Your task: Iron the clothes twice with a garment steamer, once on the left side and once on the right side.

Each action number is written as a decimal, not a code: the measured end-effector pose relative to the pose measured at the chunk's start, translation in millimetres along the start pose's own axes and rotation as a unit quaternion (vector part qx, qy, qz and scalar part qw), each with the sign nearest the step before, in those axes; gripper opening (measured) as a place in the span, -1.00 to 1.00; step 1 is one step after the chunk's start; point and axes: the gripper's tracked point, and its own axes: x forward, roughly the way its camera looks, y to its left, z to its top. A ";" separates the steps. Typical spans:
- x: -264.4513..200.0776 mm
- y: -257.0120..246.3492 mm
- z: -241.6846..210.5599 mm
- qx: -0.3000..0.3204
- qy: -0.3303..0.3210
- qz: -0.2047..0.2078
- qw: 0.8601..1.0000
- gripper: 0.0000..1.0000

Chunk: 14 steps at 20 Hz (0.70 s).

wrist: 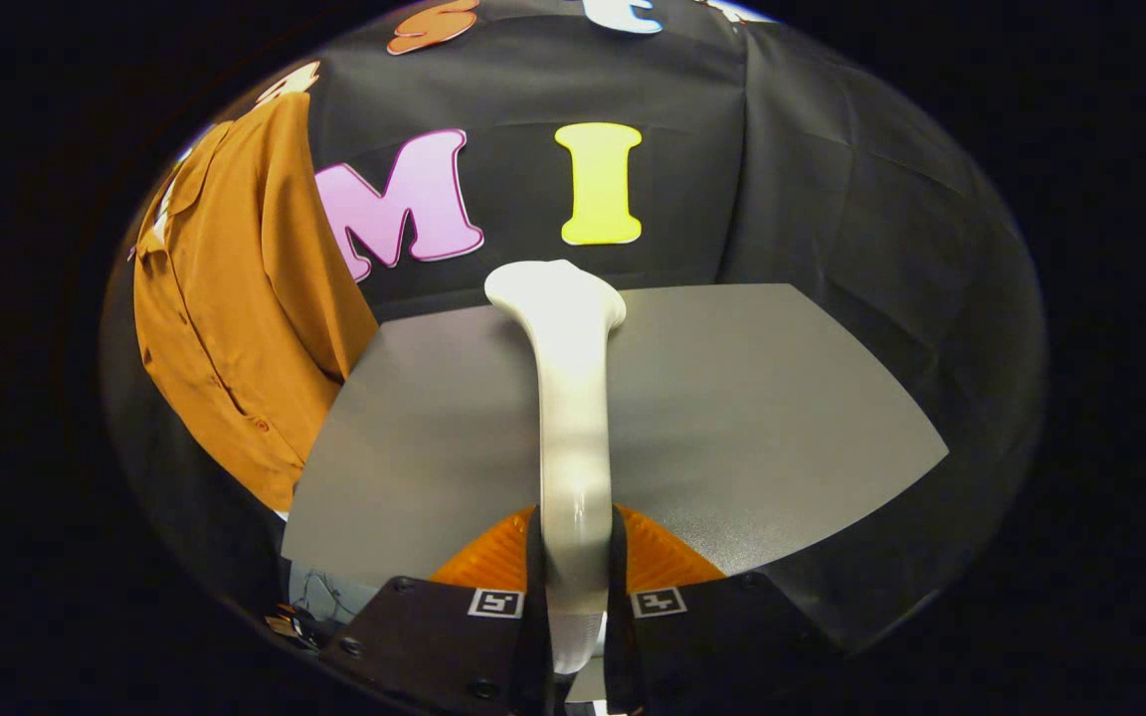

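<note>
The garment steamer (570,398) is sitting dead centre of the frame, its pale handle running up from between the fingers to the flared head near the middle, over the back edge of the grey table (782,418). The gripper (573,607) at bottom centre is clamping the handle's lower end, both fingers pressing in on it from either side, so it's holding the tool, not idle. The steamer is pointing straight ahead at the booth wall, not at the clothes. The brown shirt (235,298) is hanging at the upper left of the frame, just beside the table's left corner and well apart from the steamer head. My read: neither pass is started yet; the steamer has to swing left to reach the fabric. Risks from here: the grip is low on a long handle, so the head could be twisting or sagging in the fingers during the swing; the head could be clipping the table corner on the way over; pressing too hard could be bunching the loose-hanging shirt instead of smoothing it. Can't tell whether steam is on.
</note>
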 end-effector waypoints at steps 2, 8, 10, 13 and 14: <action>-14.6 -2.4 0.6 0.007 -0.020 -0.005 1.000 -0.52; -80.6 7.2 32.8 0.019 -0.106 -0.014 0.994 -0.52; -103.0 18.7 44.7 0.016 -0.130 -0.013 0.991 -0.52; -136.4 46.6 59.5 0.012 -0.164 -0.002 0.986 -0.53; -145.6 56.9 62.9 0.008 -0.175 0.002 0.984 -0.52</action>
